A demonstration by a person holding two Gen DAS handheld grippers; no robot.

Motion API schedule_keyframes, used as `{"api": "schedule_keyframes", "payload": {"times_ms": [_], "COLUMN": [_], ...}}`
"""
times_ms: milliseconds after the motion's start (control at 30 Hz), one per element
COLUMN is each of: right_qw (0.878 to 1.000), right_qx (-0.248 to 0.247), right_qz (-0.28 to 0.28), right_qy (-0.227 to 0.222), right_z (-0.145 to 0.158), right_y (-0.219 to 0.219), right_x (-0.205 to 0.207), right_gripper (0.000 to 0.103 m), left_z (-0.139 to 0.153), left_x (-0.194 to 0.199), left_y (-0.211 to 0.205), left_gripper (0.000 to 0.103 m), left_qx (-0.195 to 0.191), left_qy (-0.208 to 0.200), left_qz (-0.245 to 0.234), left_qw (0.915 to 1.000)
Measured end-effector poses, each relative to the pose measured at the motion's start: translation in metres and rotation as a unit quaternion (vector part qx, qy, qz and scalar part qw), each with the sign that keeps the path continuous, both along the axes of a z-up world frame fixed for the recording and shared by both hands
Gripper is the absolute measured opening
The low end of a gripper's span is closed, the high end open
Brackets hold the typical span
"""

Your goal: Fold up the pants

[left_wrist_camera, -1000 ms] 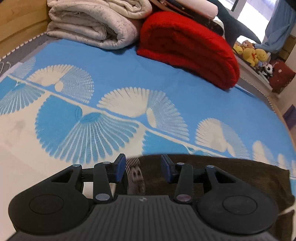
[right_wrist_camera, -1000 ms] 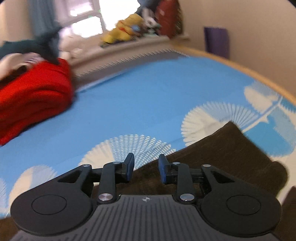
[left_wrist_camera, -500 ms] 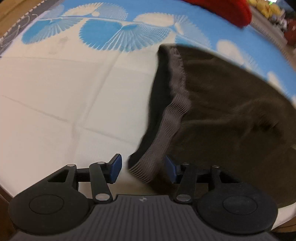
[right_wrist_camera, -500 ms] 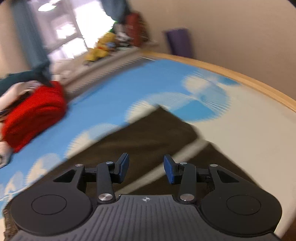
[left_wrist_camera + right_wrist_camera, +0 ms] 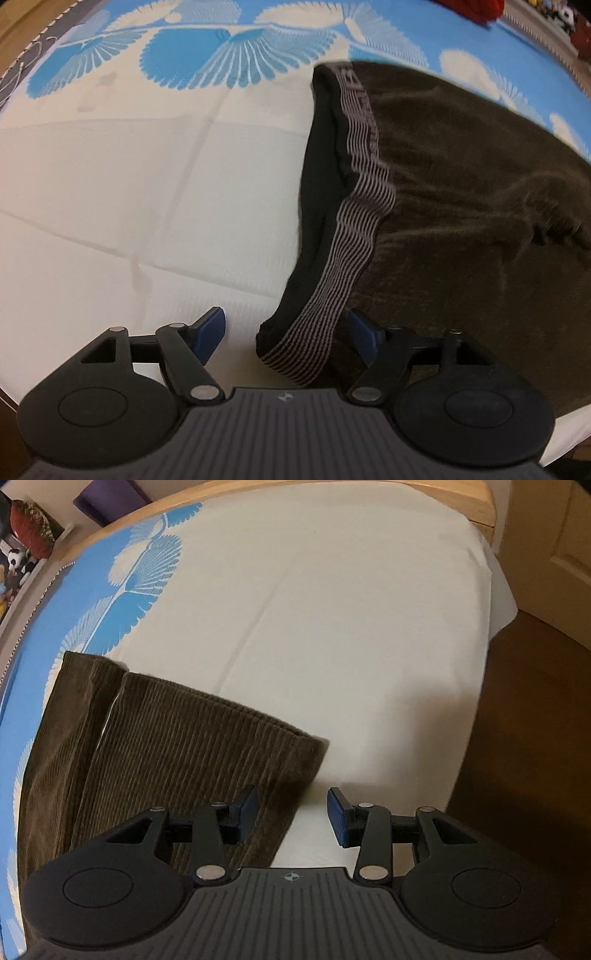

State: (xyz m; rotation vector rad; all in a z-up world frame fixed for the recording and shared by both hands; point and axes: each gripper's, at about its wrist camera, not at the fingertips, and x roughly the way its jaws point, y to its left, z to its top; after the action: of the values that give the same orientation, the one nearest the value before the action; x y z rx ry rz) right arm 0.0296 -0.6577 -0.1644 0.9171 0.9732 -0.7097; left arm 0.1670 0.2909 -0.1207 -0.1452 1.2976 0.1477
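Both claws gape wide, gripping nothing; left claw straddles the striped grey waistband of dark brown corduroy pants on the bed; right claw hovers beside the hem.

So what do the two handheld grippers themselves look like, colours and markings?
The left gripper and the right gripper look alike: matte black linkage arms with silver pivot pins, round black discs at each side, a grey ribbed body bearing a small compass-like mark, and blue-padded fingers. No cables show.
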Motion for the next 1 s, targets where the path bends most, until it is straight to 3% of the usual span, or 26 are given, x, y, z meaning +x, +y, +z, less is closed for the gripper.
{"api": "schedule_keyframes", "payload": {"times_ms": [100, 133, 167, 200, 267, 400, 500, 633, 767, 833, 867, 933, 1000], "right_qw": [0.999, 0.999, 0.998, 0.998, 0.997, 0.997, 0.996, 0.994, 0.984, 0.975, 0.971, 0.963, 0.955], "right_qx": [-0.021, -0.03, -0.04, -0.045, -0.052, -0.074, -0.082, -0.092, -0.161, -0.204, -0.218, -0.243, -0.261], "right_qz": [0.024, 0.029, 0.033, 0.037, 0.041, 0.03, 0.014, 0.046, 0.067, 0.085, 0.093, 0.11, 0.129], "right_qy": [0.021, 0.028, 0.033, 0.036, 0.039, 0.023, 0.014, 0.034, 0.046, 0.031, 0.018, -0.02, -0.057], "right_z": [-0.004, -0.005, -0.005, -0.006, -0.007, 0.006, 0.012, 0.012, 0.033, 0.051, 0.059, 0.078, 0.093], "right_y": [0.006, 0.006, 0.007, 0.009, 0.011, 0.015, 0.014, 0.019, 0.033, 0.044, 0.049, 0.061, 0.073], "right_x": [0.014, 0.017, 0.021, 0.026, 0.028, 0.026, 0.024, 0.024, 0.027, 0.028, 0.028, 0.026, 0.025], "right_gripper": [0.042, 0.04, 0.028, 0.023, 0.015, 0.01, 0.01, 0.014, 0.02, 0.021, 0.023, 0.026, 0.03], "left_z": [-0.009, -0.011, -0.012, -0.013, -0.013, -0.007, 0.0, 0.002, 0.033, 0.04, 0.038, 0.027, 0.0], "left_x": [-0.001, -0.002, -0.003, -0.004, -0.005, -0.013, -0.017, -0.017, -0.017, -0.02, -0.02, -0.022, -0.025], "left_y": [-0.006, -0.007, -0.007, -0.008, -0.011, -0.018, -0.015, -0.017, -0.024, -0.031, -0.039, -0.055, -0.072], "left_gripper": [0.074, 0.067, 0.062, 0.053, 0.049, 0.036, 0.035, 0.042, 0.043, 0.045, 0.045, 0.045, 0.045], "left_qx": [0.016, 0.018, 0.012, 0.003, 0.011, 0.019, 0.012, 0.021, 0.042, 0.005, -0.011, -0.007, 0.039], "left_qy": [0.018, 0.02, 0.019, 0.018, 0.015, 0.002, -0.005, 0.0, -0.079, -0.096, -0.091, -0.068, -0.013], "left_qz": [-0.026, -0.033, -0.038, -0.045, -0.06, -0.098, -0.095, -0.098, -0.093, -0.107, -0.126, -0.174, -0.219], "left_qw": [0.9994, 0.9991, 0.999, 0.9988, 0.998, 0.995, 0.9954, 0.9949, 0.9917, 0.9896, 0.9878, 0.9824, 0.9748]}}
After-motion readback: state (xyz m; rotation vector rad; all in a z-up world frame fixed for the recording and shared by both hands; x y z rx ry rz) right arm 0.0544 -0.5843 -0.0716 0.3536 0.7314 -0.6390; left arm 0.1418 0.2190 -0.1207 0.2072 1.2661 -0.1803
